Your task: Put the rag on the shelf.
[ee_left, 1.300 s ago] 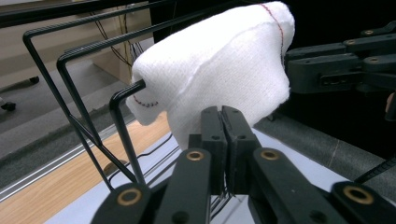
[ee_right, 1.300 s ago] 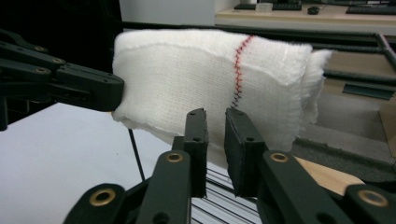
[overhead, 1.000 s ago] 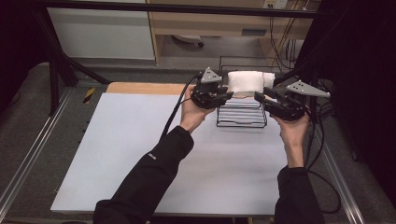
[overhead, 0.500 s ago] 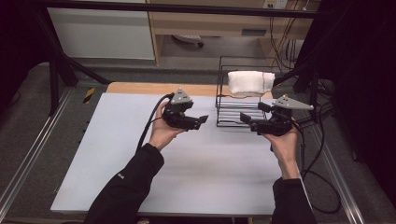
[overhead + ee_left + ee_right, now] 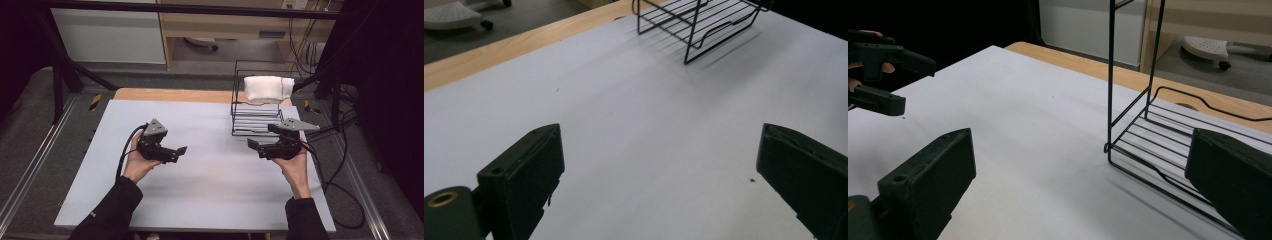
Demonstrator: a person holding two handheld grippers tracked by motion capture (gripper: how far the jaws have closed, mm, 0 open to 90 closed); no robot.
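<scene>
A folded white towel [image 5: 267, 89] lies on the top shelf of a black wire rack [image 5: 257, 120] at the back right of the white table [image 5: 210, 200]. My left gripper [image 5: 180, 154] hovers over the table's left middle, pointing right; its jaws have just been opening and stand open with nothing between them [image 5: 659, 175]. My right gripper [image 5: 256, 148] sits just in front of the rack, pointing left. Its jaws have also just been opening and are empty [image 5: 1083, 185]. The rack's lower shelf [image 5: 1148, 135] is close by its right jaw.
A wooden strip [image 5: 170, 94] runs along the table's far edge. Cables [image 5: 340, 165] trail off the right side. The right gripper view also shows the left gripper [image 5: 915, 87] far off at the left.
Both hands have drawn back from the towel on the rack and come down toward the table. The left one moved well to the left. Both sets of jaws have widened; the towel stays on the rack.
</scene>
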